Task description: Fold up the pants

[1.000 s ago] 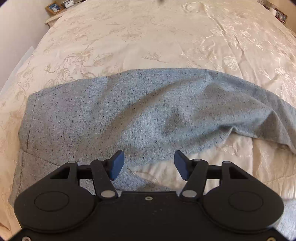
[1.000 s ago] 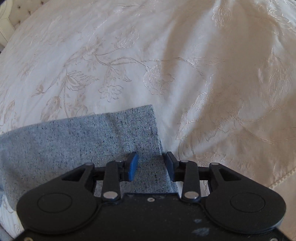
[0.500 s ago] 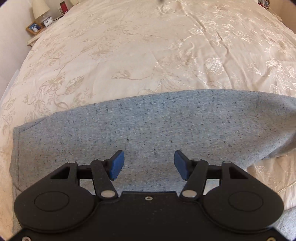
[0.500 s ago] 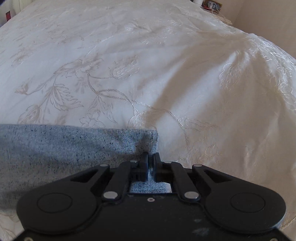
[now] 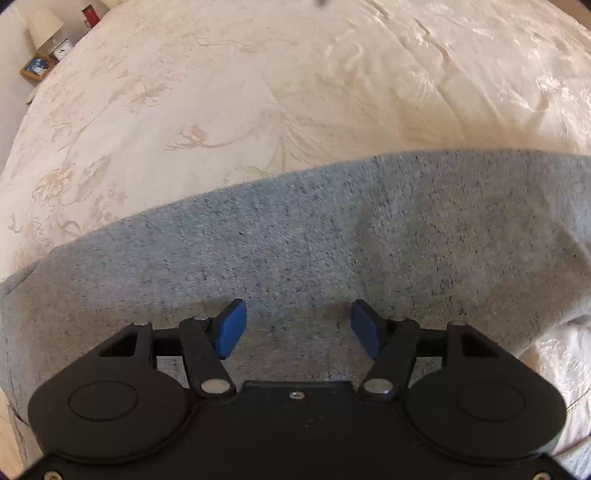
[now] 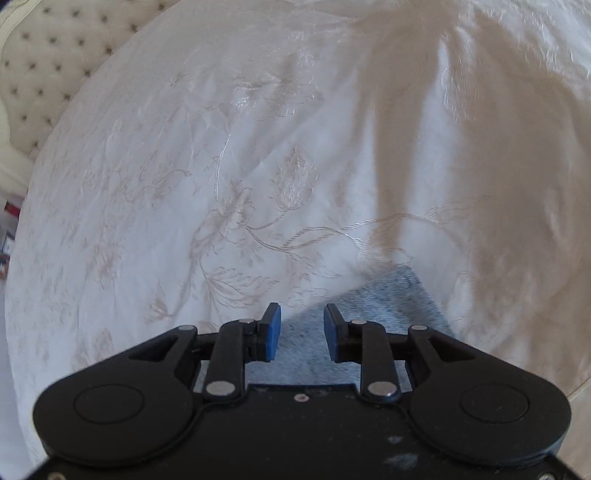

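Grey speckled pants [image 5: 332, 236] are spread flat on a cream bedspread [image 5: 258, 92] with a stitched flower pattern. From the left gripper [image 5: 298, 328] they run as a wide band straight ahead of and under the fingertips, stretching off to both sides. Its jaws stand wide apart and are opening, blue pads [image 5: 231, 328] clear of the cloth with nothing pinched between them. Over at the right gripper [image 6: 302, 332] only a narrow end of the pants [image 6: 391, 306] shows, lying below and just past the tips, angled off to the right. Those jaws are parted and opening too, fabric behind the gap but not squeezed as far as I can see. Far beyond the left gripper, up left, a lamp [image 5: 44, 27] and a picture frame [image 5: 37, 67] sit beside the bed.
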A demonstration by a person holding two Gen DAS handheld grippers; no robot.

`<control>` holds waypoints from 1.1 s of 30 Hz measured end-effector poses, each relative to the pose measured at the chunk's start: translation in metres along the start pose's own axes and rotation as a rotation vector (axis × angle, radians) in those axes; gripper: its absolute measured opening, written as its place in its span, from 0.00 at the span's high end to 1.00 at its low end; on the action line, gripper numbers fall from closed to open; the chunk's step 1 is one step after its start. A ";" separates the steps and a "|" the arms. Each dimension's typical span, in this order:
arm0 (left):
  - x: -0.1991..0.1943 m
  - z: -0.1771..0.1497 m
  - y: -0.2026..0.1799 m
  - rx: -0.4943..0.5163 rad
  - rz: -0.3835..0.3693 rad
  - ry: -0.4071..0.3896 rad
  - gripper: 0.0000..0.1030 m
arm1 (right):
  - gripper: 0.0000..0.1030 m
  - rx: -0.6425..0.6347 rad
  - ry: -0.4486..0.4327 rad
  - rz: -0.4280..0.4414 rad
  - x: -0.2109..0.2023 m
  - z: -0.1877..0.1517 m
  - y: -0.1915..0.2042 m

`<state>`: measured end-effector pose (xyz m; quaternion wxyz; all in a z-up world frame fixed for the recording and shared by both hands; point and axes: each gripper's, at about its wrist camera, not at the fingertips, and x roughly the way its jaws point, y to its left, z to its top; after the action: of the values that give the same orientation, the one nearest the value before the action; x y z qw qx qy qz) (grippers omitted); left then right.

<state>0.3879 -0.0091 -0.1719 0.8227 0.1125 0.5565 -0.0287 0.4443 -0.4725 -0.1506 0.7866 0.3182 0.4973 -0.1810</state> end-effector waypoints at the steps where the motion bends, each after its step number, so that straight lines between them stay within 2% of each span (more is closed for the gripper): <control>1: -0.008 0.000 0.007 -0.016 0.003 -0.016 0.35 | 0.70 0.034 0.020 -0.012 0.007 0.004 0.007; 3: -0.021 0.000 0.021 -0.039 0.008 -0.044 0.35 | 0.68 0.082 0.061 -0.066 0.025 0.009 0.021; 6: -0.035 -0.001 0.042 -0.072 0.022 -0.066 0.35 | 0.68 0.133 0.065 -0.111 0.046 0.013 0.035; 11: -0.034 -0.001 0.074 -0.143 0.026 -0.021 0.35 | 0.68 0.154 0.137 -0.283 0.071 0.005 0.048; 14: -0.032 -0.003 0.090 -0.178 0.029 0.006 0.35 | 0.69 0.148 0.183 -0.351 0.080 -0.007 0.046; 17: -0.031 -0.002 0.107 -0.211 0.019 0.029 0.36 | 0.72 0.167 0.193 -0.365 0.077 -0.015 0.043; 21: -0.028 0.007 0.128 -0.268 -0.021 0.039 0.36 | 0.78 0.170 0.183 -0.327 0.068 -0.023 0.037; 22: -0.028 0.010 0.132 -0.281 -0.024 0.037 0.36 | 0.77 0.184 0.172 -0.310 0.064 -0.023 0.036; 24: -0.030 0.015 0.139 -0.297 -0.020 0.033 0.36 | 0.69 0.222 0.141 -0.279 0.055 -0.020 0.036; 29: -0.026 0.040 0.159 -0.329 0.016 0.026 0.36 | 0.65 0.293 0.172 -0.310 0.071 -0.007 0.049; 31: -0.021 0.048 0.167 -0.336 0.026 0.040 0.36 | 0.65 0.282 0.208 -0.372 0.088 -0.003 0.060; 33: -0.017 0.052 0.174 -0.346 0.037 0.051 0.36 | 0.67 0.246 0.194 -0.409 0.095 -0.011 0.064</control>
<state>0.4591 0.1478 -0.1108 0.8158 -0.0198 0.5716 0.0855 0.5172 -0.4155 -0.2186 0.6377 0.3201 0.5988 -0.3639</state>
